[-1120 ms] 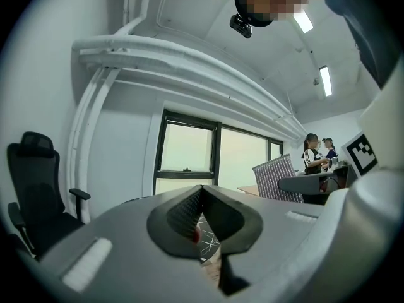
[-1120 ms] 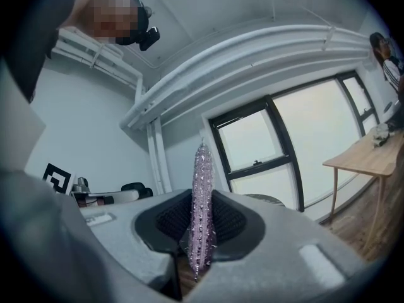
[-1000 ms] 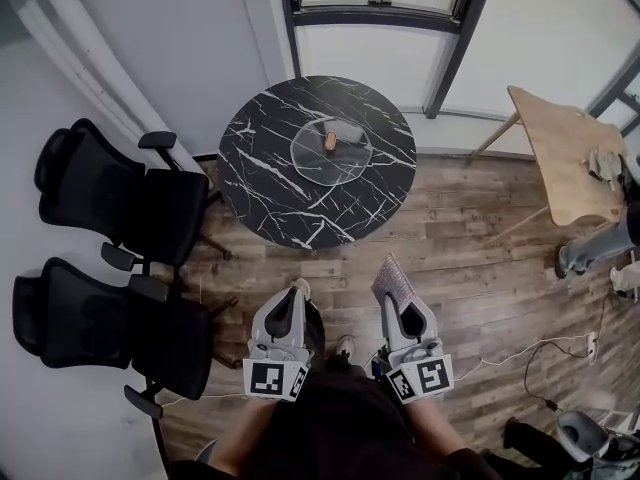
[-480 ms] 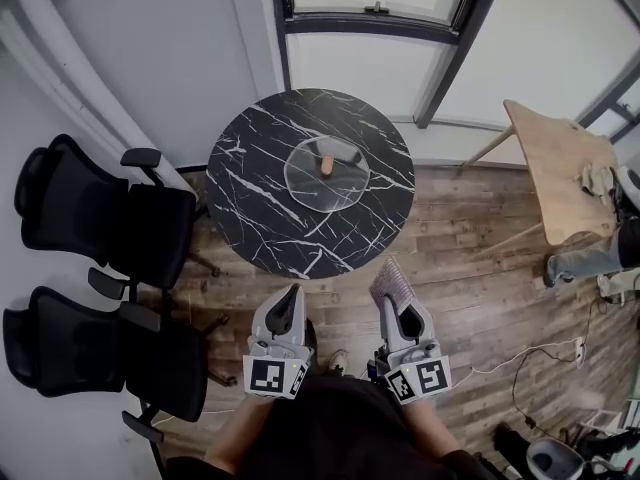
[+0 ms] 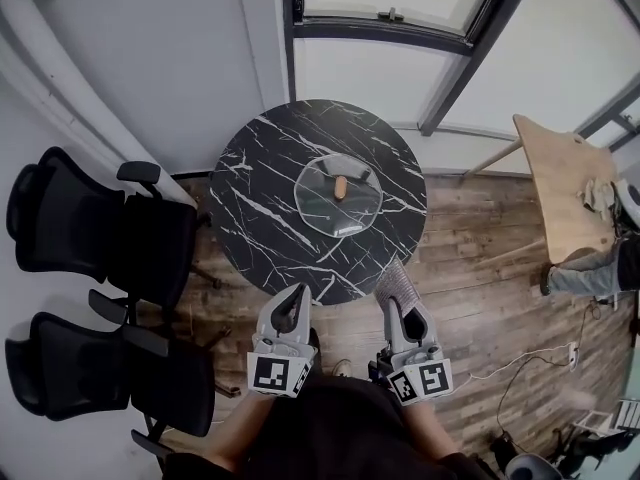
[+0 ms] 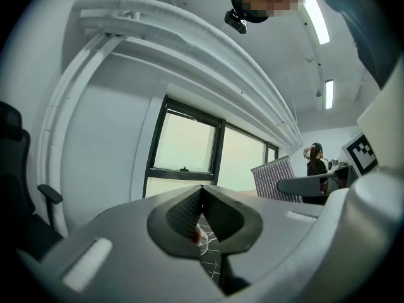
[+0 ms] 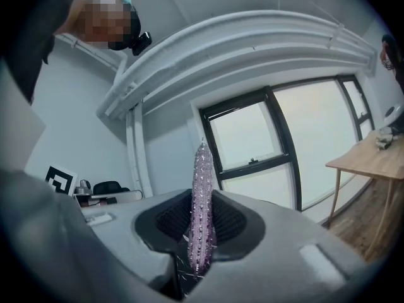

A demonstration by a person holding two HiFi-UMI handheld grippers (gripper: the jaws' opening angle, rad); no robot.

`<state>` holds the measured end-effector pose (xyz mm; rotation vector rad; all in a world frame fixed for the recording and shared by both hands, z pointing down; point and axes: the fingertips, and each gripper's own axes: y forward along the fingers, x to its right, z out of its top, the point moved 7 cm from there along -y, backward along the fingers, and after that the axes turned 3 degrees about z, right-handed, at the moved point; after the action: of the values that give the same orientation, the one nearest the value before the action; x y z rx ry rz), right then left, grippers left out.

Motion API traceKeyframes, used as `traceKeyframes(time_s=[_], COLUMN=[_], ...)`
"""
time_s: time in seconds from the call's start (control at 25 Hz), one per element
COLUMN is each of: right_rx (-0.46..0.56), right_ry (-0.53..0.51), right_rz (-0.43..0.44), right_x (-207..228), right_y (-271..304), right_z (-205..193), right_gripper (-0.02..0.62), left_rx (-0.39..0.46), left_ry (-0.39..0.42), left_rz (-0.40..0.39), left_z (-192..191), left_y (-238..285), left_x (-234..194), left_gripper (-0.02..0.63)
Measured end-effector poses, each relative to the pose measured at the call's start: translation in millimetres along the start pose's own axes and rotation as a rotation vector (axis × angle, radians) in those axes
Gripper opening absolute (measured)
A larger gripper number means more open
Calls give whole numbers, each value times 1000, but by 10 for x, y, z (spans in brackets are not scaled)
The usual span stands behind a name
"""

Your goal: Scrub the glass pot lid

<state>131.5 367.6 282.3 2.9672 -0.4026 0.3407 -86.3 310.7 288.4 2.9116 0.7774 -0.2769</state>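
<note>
lying flat, knob [image 5: 341, 185] up: glass lid [image 5: 326, 206]

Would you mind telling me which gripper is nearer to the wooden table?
Right. The right gripper, shut on a scrubber, is left of the wooden table in the head view; the left gripper is farther left, beyond it.

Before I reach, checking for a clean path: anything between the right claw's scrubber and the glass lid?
Nothing visible. Only wood floor and bare black tabletop lie between the scrubber in the right claw and the glass lid.
</note>
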Motion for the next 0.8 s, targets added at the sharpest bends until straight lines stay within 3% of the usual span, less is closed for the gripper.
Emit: traceKeyframes(time_s=[0.28, 0.48, 0.8], right_rx=[-3, -3, 0], right_ry=[-2, -13, -19], right_rz=[-51, -77, -92], right_x=[-111, -190, -174], right_y=[493, 743, 1006], right_z=[57, 82, 120], right_gripper=[80, 80, 78], left_rx=[1, -66, -40], left_ry=[2, 20, 31], left_rz=[-52, -94, -116], left_z=[91, 51, 140], left_y=[349, 502, 751], left_x=[-432, -719, -905], left_gripper=[2, 2, 2])
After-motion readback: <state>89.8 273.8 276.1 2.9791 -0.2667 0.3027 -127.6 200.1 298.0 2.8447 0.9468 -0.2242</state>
